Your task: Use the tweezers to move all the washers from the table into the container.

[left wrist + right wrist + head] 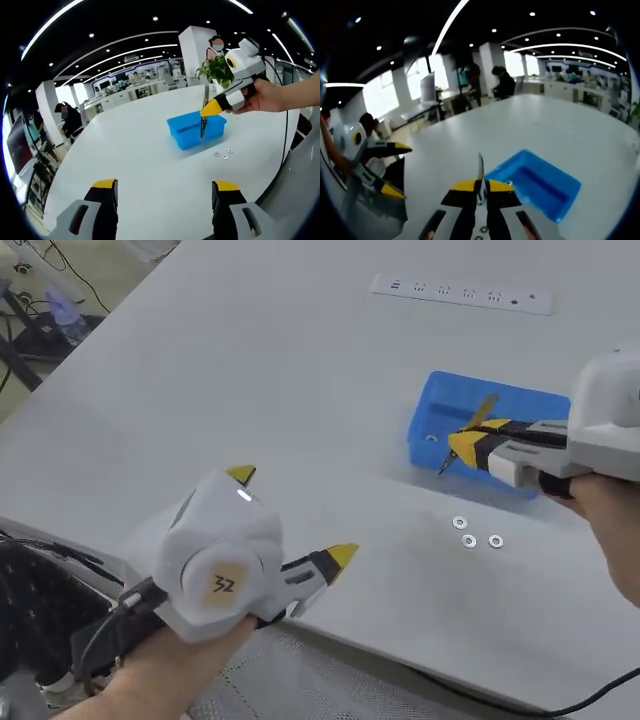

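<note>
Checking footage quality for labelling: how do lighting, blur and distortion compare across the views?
Head view: even, soft light, washers distinct, faint shadow beside the container. Left gripper view: fisheye curves ceiling lights into arcs. Right gripper view: dim, soft, tweezers blurred near the lens.

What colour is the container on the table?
The container is blue, clearest in the head view.

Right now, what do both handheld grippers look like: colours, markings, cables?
Left gripper: white faceted shell, round tan badge marked 32, black jaws with yellow tips, black cable off the back. Right gripper: similar white shell, black jaws with yellow tips, dark handle.
</note>
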Available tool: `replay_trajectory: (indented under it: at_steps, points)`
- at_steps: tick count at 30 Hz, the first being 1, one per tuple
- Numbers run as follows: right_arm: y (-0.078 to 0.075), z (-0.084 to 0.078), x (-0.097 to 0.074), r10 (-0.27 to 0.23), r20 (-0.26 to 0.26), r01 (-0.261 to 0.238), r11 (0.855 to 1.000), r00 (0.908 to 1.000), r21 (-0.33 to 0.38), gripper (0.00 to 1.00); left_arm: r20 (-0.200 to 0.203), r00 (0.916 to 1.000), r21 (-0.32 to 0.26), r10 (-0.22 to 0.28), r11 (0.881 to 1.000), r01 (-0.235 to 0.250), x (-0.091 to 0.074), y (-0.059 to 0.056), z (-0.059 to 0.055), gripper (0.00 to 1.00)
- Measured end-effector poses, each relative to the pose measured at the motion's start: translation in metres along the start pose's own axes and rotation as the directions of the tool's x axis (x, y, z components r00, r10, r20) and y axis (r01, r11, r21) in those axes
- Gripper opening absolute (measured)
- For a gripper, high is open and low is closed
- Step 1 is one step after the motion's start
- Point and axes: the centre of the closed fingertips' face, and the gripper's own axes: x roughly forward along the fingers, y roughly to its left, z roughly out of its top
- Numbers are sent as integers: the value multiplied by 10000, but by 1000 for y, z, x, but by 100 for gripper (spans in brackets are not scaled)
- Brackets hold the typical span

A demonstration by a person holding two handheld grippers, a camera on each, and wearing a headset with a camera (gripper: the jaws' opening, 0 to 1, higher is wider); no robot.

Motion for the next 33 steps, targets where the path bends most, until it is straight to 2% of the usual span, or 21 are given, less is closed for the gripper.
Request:
replay_trajectory:
  at_steps: [4,11,12,13,15,19,22,27,30,31,33]
  points:
    - [-10,14,-2,-220,412,214,9997,9989,130,3,133,9999,8,-103,9999,103,1,-3,2,83]
    - [-29,30,0,-737,852,719,9971,9936,246,3,266,9995,-319,-190,9993,199,3,-4,4,91]
    - [-31,31,1,-814,874,796,9965,9928,240,3,413,9989,-414,-239,9988,256,3,-5,7,93]
    - [-33,32,2,-876,881,861,9961,9922,209,3,941,9950,-704,-348,9967,415,3,-7,15,97]
    - [-37,32,7,-962,846,955,9954,9918,119,4,1193,9918,-853,-450,9948,554,2,-8,19,99]
    - [-44,29,14,-1160,682,1174,9929,9909,-170,4,1127,9927,-1050,-440,9929,559,3,-7,18,99]
    - [-45,23,24,-1132,556,1147,9931,9920,-262,4,1383,9890,-1308,-530,9888,713,2,-9,22,99]
    - [-50,9,37,-1199,153,1207,9909,9927,-604,4,1584,9863,-1775,-464,9813,747,0,-6,26,99]
    - [-52,1,42,-1249,49,1249,9907,9922,-533,4,1880,9803,-2019,-611,9743,994,-1,-9,30,99]
    - [-52,-2,43,-1223,-29,1220,9911,9925,-527,4,2141,9752,-2005,-564,9745,1004,-2,-7,34,99]
    - [-53,-7,47,-1199,-104,1193,9917,9927,-476,4,2031,9786,-1890,-320,9794,713,-2,-4,33,99]
